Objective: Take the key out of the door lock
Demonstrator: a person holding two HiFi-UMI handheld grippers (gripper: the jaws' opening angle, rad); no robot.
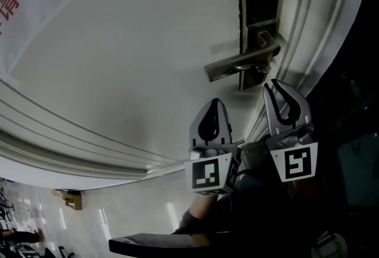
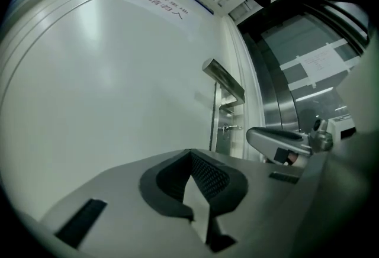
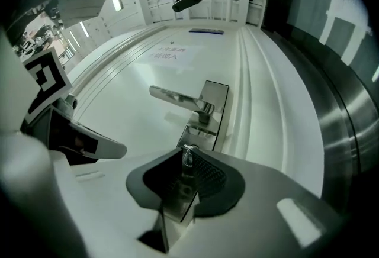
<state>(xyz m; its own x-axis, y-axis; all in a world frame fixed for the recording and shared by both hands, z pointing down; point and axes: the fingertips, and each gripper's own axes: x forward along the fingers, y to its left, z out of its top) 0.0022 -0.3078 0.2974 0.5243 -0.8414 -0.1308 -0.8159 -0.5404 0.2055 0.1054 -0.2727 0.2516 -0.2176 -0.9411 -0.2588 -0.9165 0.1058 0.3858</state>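
A steel lock plate (image 1: 258,11) with a lever handle (image 1: 240,65) sits on the white door (image 1: 136,61). My right gripper (image 1: 278,86) points at the plate's lower end, just under the handle. In the right gripper view, that gripper (image 3: 188,157) is shut on the metal key (image 3: 184,187), which stands between the dark pads with its tip close to the lock plate (image 3: 207,112). I cannot tell whether the tip is still in the keyhole. My left gripper (image 1: 213,104) hangs lower left of the lock, shut and empty (image 2: 190,159), off the door.
The raised door frame (image 1: 314,44) runs along the right of the lock, with a dark gap beyond it. A paper notice (image 3: 169,53) is stuck on the door farther off. The right gripper (image 2: 278,142) shows beside the lock plate (image 2: 228,123) in the left gripper view.
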